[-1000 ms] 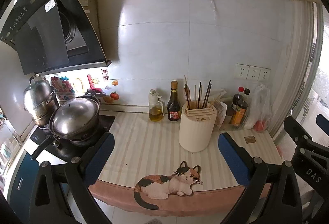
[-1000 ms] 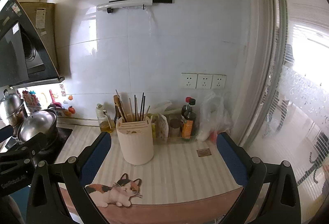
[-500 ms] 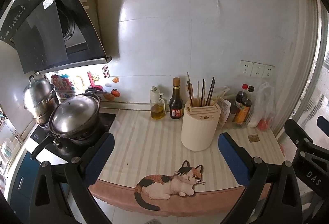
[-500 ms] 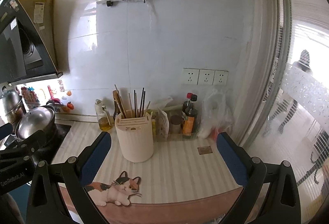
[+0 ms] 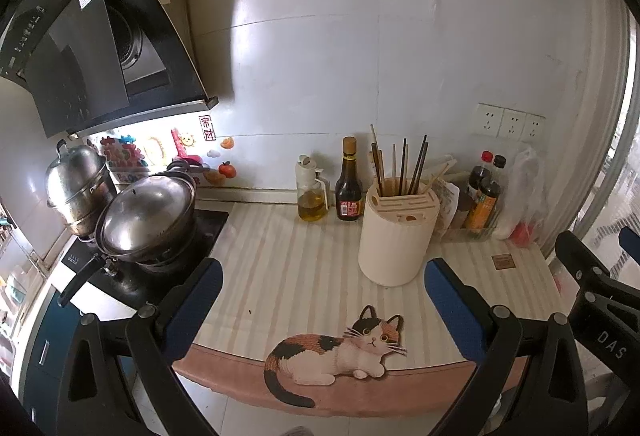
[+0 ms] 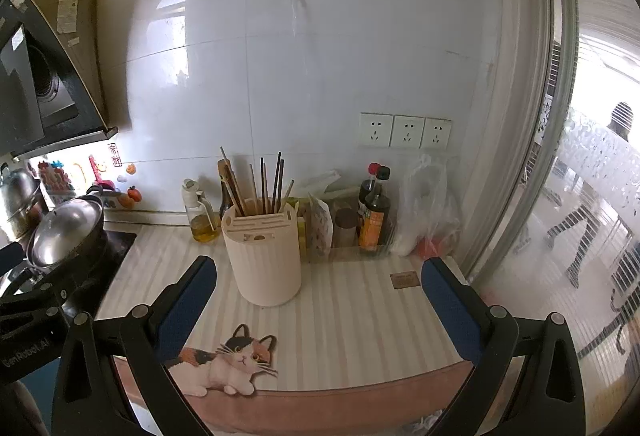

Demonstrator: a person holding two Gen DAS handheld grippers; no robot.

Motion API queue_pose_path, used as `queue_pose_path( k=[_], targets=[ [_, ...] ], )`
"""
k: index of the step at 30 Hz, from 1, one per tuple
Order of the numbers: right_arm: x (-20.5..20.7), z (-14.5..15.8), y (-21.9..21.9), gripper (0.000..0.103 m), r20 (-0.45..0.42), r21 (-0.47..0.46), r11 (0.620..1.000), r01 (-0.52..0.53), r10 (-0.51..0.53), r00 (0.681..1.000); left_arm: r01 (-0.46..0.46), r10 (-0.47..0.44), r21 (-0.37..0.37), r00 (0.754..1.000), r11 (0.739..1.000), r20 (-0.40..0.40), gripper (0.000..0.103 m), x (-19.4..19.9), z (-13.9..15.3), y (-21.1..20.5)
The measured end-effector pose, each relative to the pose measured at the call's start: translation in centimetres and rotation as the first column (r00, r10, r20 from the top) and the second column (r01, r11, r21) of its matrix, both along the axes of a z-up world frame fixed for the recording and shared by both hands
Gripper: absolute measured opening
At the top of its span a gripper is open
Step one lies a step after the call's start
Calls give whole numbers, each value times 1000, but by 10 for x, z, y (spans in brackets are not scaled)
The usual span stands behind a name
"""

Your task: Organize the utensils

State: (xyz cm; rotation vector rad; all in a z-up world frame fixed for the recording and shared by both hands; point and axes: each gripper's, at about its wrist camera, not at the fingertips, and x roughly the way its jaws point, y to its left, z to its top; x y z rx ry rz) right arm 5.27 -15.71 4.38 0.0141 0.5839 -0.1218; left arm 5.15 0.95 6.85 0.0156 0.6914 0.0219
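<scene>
Cream ribbed plastic utensil holder (image 6: 262, 256) standing mid-worktop toward the back wall, thin wooden and dark chopsticks (image 6: 264, 183) upright inside; left gripper (image 5: 320, 300) and right gripper (image 6: 316, 300) spread wide, empty, at the front edge; stage unclear, sorted or awaiting sorting.

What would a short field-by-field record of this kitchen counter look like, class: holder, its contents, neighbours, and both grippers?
holder: cream utensil holder standing upright on the striped counter
contents: chopsticks standing upright in its back section
left of holder: oil dispenser and dark sauce bottle by the wall
right of holder: bottles and a plastic bag
stove side: lidded wok
left gripper: open, empty
right gripper: open, empty
</scene>
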Motion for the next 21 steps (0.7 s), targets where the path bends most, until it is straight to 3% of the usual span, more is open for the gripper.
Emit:
queue_pose_path(
  k=[21],
  targets=[
    [3, -4, 0, 103, -2, 1, 1000, 1, -1, 1000, 4, -4, -1, 1000, 1000, 5, 103, 3, -1, 1]
  ],
)
